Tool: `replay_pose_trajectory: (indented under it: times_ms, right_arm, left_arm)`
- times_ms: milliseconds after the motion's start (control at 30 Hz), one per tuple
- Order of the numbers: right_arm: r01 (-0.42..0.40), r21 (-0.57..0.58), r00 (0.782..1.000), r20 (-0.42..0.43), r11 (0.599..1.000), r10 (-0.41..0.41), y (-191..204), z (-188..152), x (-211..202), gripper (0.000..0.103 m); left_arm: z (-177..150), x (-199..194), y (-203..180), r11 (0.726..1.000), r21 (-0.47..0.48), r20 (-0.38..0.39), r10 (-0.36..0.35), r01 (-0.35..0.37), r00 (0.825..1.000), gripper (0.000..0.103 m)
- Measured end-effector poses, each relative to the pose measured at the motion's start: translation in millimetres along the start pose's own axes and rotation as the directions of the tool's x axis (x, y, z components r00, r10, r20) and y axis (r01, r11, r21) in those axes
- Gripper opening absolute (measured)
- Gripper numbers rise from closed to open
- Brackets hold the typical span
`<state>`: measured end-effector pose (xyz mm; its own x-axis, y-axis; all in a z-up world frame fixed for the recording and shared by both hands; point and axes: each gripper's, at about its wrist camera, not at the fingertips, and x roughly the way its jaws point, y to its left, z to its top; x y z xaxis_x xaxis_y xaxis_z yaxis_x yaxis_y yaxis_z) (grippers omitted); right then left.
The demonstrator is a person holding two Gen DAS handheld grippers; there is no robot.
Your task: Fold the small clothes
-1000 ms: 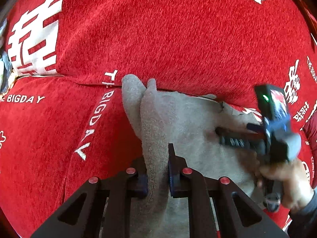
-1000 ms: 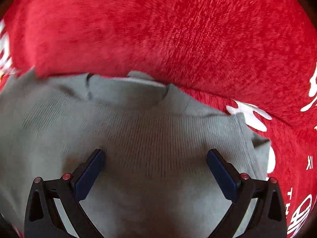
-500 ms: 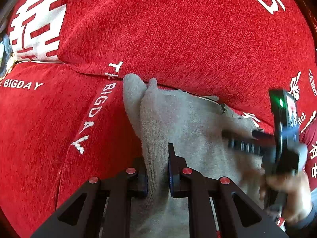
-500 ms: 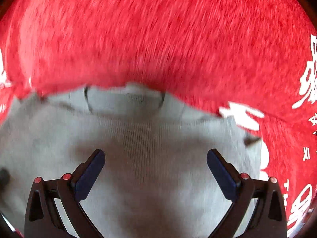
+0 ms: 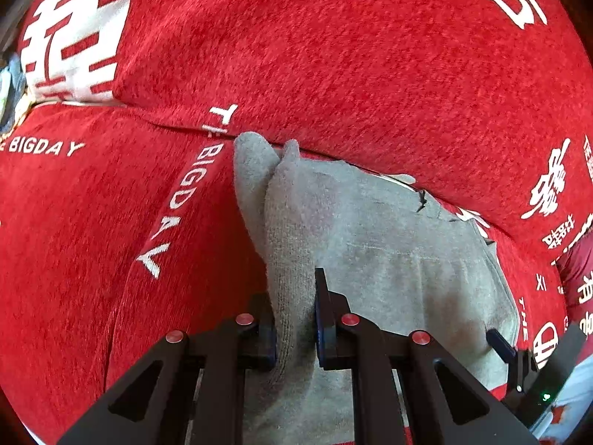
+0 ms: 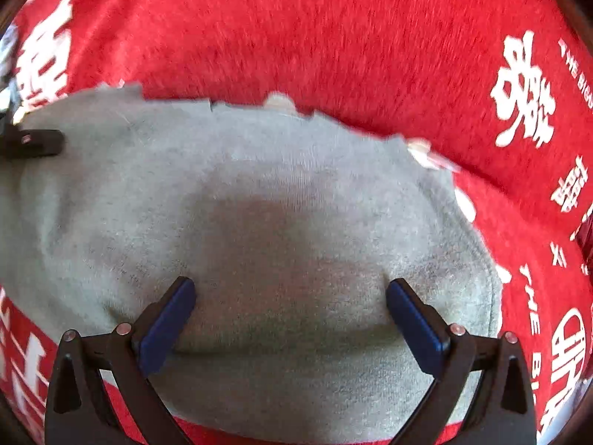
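A big red sofa (image 5: 333, 55) with white letters fills both views. It has a back cushion and a seat, with a crack where they meet.

On the seat lies my gray top (image 6: 259, 204). It is spread out flat, and its far edge sits right against the crack. One sleeve is bunched up and points toward the crack.

My left tongs (image 5: 295, 319) are squeezed together on that bunched sleeve. The knit is pinched tight between the two pads.

My right tongs (image 6: 291, 319) are wide apart. They hang over the middle of the top and hold nothing. In the left view I can see only a bit of them, low at the right edge.

Here is what I think could go wrong. If I pull the sleeve across too fast, the whole top may slide with it, because nothing pins it down. Then the fold comes out crooked. The knit is soft and thick, so it may slip out of my left pads if I tug hard. The far edge could also slip down into the crack and get stuck. If my right tongs grab too much cloth, I may lift two layers and make a lump.
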<state>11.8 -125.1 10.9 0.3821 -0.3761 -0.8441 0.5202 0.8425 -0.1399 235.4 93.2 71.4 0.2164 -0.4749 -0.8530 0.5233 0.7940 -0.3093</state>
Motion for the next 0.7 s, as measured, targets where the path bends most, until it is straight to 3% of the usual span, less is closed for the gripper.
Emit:
replay_pose_trajectory:
  times_ms: [67, 100, 167, 233, 267, 300, 333, 400, 533, 700]
  right_arm:
    - [-0.032, 0.062, 0.999, -0.010, 0.998, 0.032, -7.6, 4.9, -15.3, 0.103]
    - [-0.040, 0.100, 0.999, 0.032, 0.994, 0.037, -13.3, 0.7, -27.1, 0.103]
    - [-0.054, 0.077, 0.997, 0.061, 0.996, 0.049, -7.5, -8.4, -34.0, 0.103]
    - [-0.093, -0.004, 0.994, -0.056, 0.996, 0.093, 4.2, -19.6, -9.4, 0.102]
    - [-0.113, 0.004, 0.994, -0.006, 0.994, 0.113, 0.8, -23.0, -12.5, 0.103]
    - [-0.134, 0.021, 0.991, 0.010, 0.991, 0.134, -5.2, -22.4, -17.0, 0.103]
    - [-0.154, 0.047, 0.987, -0.029, 0.987, 0.155, -13.8, -19.1, -17.9, 0.103]
    - [-0.186, 0.093, 0.982, 0.031, 0.978, 0.184, -33.8, -19.9, -33.8, 0.103]
    - [-0.117, 0.117, 0.992, 0.067, 0.986, 0.109, -75.0, -29.1, -48.2, 0.103]
    - [-0.120, 0.173, 0.992, 0.056, 0.978, 0.112, -116.5, -47.1, -48.3, 0.103]
  left_arm:
    - [-0.9, -1.3, 1.3, 1.000, 0.003, 0.001, 0.001, -0.001, 1.000, 0.015]
    - [-1.5, -1.3, 1.2, 1.000, 0.010, 0.002, 0.009, -0.009, 1.000, 0.015]
    - [-1.3, 0.2, -0.9, 1.000, 0.011, -0.003, 0.024, -0.024, 1.000, 0.015]
    - [0.1, -0.5, -6.8, 1.000, 0.012, -0.010, 0.029, -0.028, 1.000, 0.015]
    - [0.9, -2.5, -11.7, 0.999, 0.025, -0.014, 0.030, -0.030, 0.999, 0.014]
    - [0.2, -5.4, -16.9, 0.999, 0.045, -0.015, 0.028, -0.028, 0.999, 0.014]
    - [-0.7, -9.2, -24.5, 0.997, 0.072, -0.012, 0.029, -0.028, 1.000, 0.014]
    - [-2.9, -17.2, -44.1, 0.991, 0.129, -0.005, 0.048, -0.047, 0.999, 0.013]
    - [-1.8, -31.2, -89.0, 0.985, 0.170, 0.005, 0.036, -0.036, 0.999, 0.012]
    - [-8.5, -41.0, -167.1, 0.963, 0.269, 0.016, -0.001, -0.003, 1.000, 0.011]
